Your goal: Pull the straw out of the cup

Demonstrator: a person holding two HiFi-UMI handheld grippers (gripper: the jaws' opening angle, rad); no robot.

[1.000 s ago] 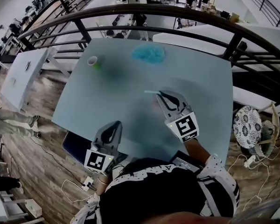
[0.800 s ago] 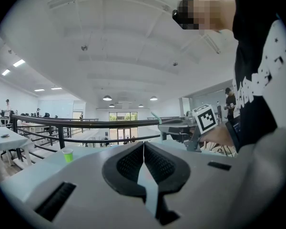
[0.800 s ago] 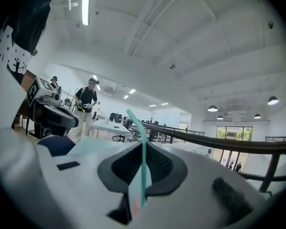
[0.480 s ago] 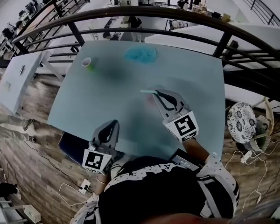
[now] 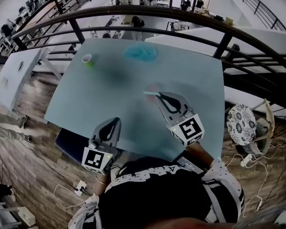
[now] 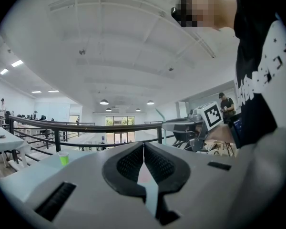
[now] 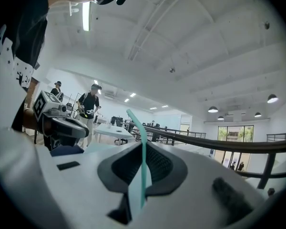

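A small green cup point(image 5: 87, 59) stands at the far left corner of the pale blue table point(image 5: 105, 99); it also shows small in the left gripper view point(image 6: 63, 158). My right gripper point(image 5: 158, 95) is above the table's middle right, shut on a thin teal straw point(image 5: 150, 93) that sticks out leftward from its tips. In the right gripper view the straw point(image 7: 142, 142) runs up between the closed jaws point(image 7: 144, 149) and bends left at the top. My left gripper point(image 5: 116, 121) hovers at the near table edge, shut and empty point(image 6: 143, 146).
A crumpled blue cloth point(image 5: 140, 52) lies at the table's far middle. A dark curved railing point(image 5: 190, 18) runs behind the table. A patterned round stool point(image 5: 240, 121) stands to the right, and a dark seat point(image 5: 69, 144) sits under the near left edge.
The head view has drifted a little. Both grippers keep about the same places, the right one still shut on the straw.
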